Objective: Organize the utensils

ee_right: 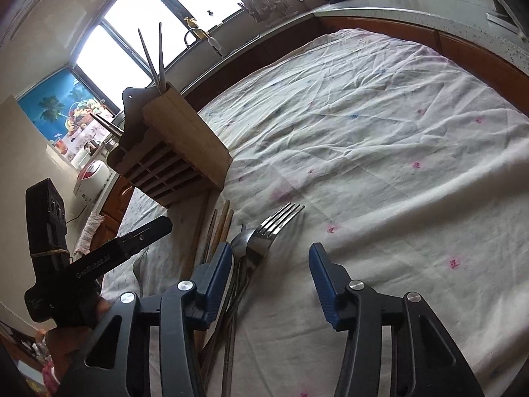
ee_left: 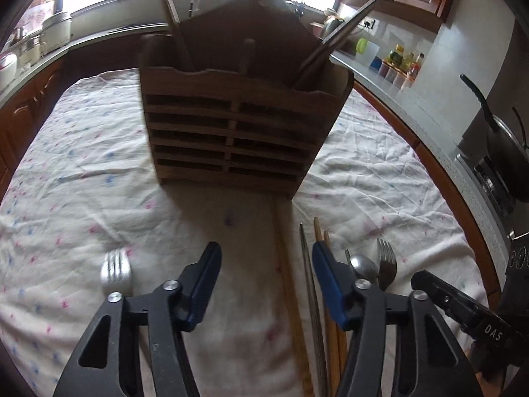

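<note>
One wooden utensil holder (ee_left: 244, 132) stands on the cloth. Two forks (ee_left: 115, 269) (ee_left: 386, 261) and one spoon (ee_left: 363, 264) lie there. Four loose chopsticks (ee_left: 310, 281); four more (ee_left: 172, 13) upright in the holder.

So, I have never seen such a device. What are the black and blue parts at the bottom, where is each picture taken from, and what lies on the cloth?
Each picture comes from a camera on a hand-held gripper, looking along its two blue-padded fingers. A person carries one in each hand. The left gripper is open over chopsticks; a fork lies to its left. The right gripper is open, holding nothing, beside a spoon and another fork. Behind stands a wooden utensil holder with chopsticks in it, on a wrinkled tablecloth.
</note>
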The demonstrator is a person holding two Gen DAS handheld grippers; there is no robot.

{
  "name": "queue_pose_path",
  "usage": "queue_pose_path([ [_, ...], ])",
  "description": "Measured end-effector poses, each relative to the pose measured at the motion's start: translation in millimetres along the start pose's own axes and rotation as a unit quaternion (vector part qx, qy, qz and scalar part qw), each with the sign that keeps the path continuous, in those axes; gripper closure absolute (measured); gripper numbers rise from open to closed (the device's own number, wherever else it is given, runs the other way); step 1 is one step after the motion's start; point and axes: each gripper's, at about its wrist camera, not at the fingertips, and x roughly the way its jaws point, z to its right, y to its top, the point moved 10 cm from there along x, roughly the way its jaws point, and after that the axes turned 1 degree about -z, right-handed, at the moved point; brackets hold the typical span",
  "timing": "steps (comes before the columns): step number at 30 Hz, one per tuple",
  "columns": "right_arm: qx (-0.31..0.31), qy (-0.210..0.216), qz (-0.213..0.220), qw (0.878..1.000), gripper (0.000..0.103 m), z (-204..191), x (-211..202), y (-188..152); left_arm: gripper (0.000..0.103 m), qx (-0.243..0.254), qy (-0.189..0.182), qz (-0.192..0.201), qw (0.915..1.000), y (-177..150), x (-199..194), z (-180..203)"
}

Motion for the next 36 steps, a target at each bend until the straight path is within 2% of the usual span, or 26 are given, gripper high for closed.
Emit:
queue_pose_path([
  [2,0.009,0.001,-0.005,1.000,0.063,4,6,1,0.056,0.008,0.000,-0.006,0.9999,7,15,3],
  [4,0.017,0.004,-0.009,1.000,0.072,6,11,1,0.068,0.018,0.005,-0.017,0.9997,9,31,6],
  [7,0.021,0.015,-0.011,1.000,0.075,5,14,3,0.088,0.029,0.005,-0.042,0.9987,7,55,9],
  [8,0.021,0.019,-0.013,1.000,0.080,4,15,3,0.089,0.033,0.002,-0.051,0.9981,5,61,10],
  [9,0.019,0.024,-0.016,0.999,0.084,2,16,3,0.091,0.040,0.003,-0.040,0.9984,6,62,11],
  [11,0.012,0.030,-0.018,0.999,0.090,-2,16,3,0.095,0.052,0.004,-0.043,0.9977,4,63,14],
  [15,-0.005,0.031,-0.027,0.999,0.096,-7,7,1,0.097,0.060,-0.005,-0.045,0.9971,-11,55,16],
  [18,-0.005,0.032,-0.034,0.999,0.096,1,1,-1,0.097,0.055,-0.015,-0.052,0.9970,-29,42,13],
  [19,-0.006,0.026,-0.037,0.999,0.100,5,0,-1,0.097,0.053,-0.017,-0.056,0.9969,-36,37,11],
  [21,0.003,0.028,-0.038,0.999,0.102,11,0,1,0.097,0.048,-0.022,-0.064,0.9966,-47,28,9],
  [23,0.016,0.032,-0.038,0.999,0.096,15,2,4,0.097,0.044,-0.021,-0.073,0.9961,-53,24,7],
  [26,0.029,0.039,-0.040,0.998,0.094,13,3,5,0.091,0.045,-0.013,-0.084,0.9954,-51,26,7],
  [28,0.031,0.047,-0.042,0.998,0.091,9,4,3,0.077,0.051,0.003,-0.080,0.9955,-42,28,8],
  [29,0.032,0.045,-0.044,0.997,0.085,8,5,1,0.075,0.055,0.010,-0.078,0.9954,-39,28,9],
  [31,0.037,0.055,-0.047,0.997,0.077,5,8,-2,0.074,0.062,0.009,-0.084,0.9945,-39,32,12],
  [36,0.052,0.077,-0.041,0.995,0.075,-1,10,-4,0.072,0.072,0.016,-0.079,0.9941,-36,35,16],
])
